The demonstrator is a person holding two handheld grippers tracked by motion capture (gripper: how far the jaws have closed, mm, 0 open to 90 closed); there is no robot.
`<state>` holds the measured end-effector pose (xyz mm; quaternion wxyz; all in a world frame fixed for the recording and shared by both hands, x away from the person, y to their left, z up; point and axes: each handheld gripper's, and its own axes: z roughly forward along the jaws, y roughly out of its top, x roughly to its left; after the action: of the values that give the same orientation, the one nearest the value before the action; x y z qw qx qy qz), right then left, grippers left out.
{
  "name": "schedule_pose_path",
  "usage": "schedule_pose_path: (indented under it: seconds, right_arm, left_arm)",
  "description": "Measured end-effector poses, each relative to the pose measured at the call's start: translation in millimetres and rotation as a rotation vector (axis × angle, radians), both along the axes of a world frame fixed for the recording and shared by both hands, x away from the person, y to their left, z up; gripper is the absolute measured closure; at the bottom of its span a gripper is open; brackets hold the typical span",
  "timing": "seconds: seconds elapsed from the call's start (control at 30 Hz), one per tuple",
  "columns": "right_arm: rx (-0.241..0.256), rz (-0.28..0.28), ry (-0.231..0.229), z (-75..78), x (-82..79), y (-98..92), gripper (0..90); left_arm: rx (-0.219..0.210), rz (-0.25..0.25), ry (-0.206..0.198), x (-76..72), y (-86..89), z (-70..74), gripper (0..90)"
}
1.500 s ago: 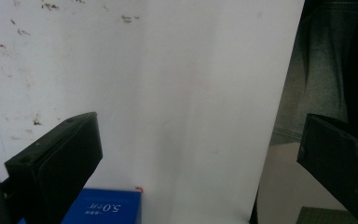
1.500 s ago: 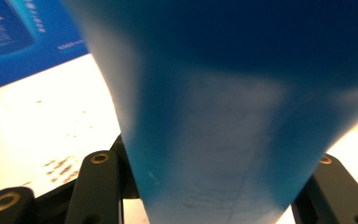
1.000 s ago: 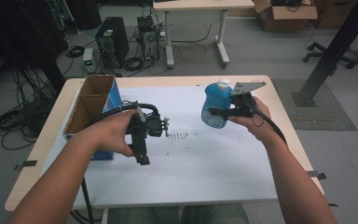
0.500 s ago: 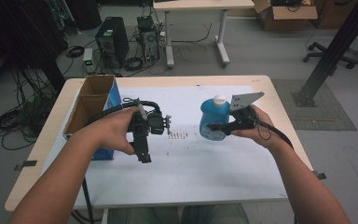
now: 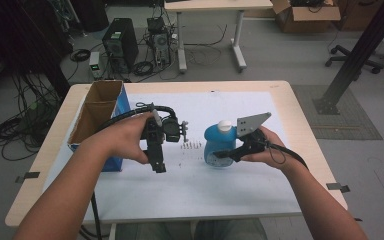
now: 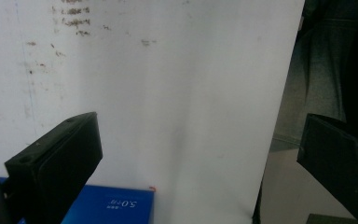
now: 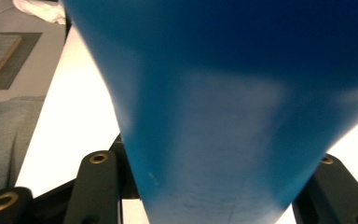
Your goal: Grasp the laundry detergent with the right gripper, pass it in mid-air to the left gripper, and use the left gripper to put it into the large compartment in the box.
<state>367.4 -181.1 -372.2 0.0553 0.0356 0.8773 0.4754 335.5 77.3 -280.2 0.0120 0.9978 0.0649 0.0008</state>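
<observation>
A blue bottle [image 5: 215, 145] with a white cap [image 5: 224, 125] stands upright at the middle right of the white sheet [image 5: 230, 190]. My right gripper [image 5: 223, 154] is shut on its lower body from the right. In the right gripper view the blue bottle [image 7: 223, 107] sits between the two black jaws of my right gripper [image 7: 214, 191]. Left of the bottle, my left gripper [image 5: 159, 167] is held above the sheet, pointing toward the person. In the left gripper view my left gripper [image 6: 200, 158] is open, with only the white sheet [image 6: 168, 93] between its jaws.
An open cardboard box [image 5: 96, 107] with a blue side stands at the table's left edge; its blue corner [image 6: 116, 205] shows under the left jaw. A short row of small dark marks [image 5: 190, 146] lies between the grippers. The sheet's near edge [image 6: 270, 140] borders the person's lap.
My right gripper has brought the blue bottle toward the person and lower, slightly leftward. The left gripper has hardly moved.
</observation>
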Motion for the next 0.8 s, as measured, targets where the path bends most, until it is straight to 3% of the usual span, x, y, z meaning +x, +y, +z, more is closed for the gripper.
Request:
schedule_pose_path:
  seconds: [0.37, 0.8]
  right_arm:
    - [-0.007, 0.081, 0.005, -13.3, -15.3, 37.3, 46.2]
    - [0.016, 0.113, 0.032, -21.8, -22.4, 63.0, 46.1]
  left_arm:
    - [-0.011, -0.008, 0.001, 1.5, -3.1, 3.5, 0.2]
    - [-0.014, -0.02, 0.003, 1.2, -10.3, 4.8, 0.2]
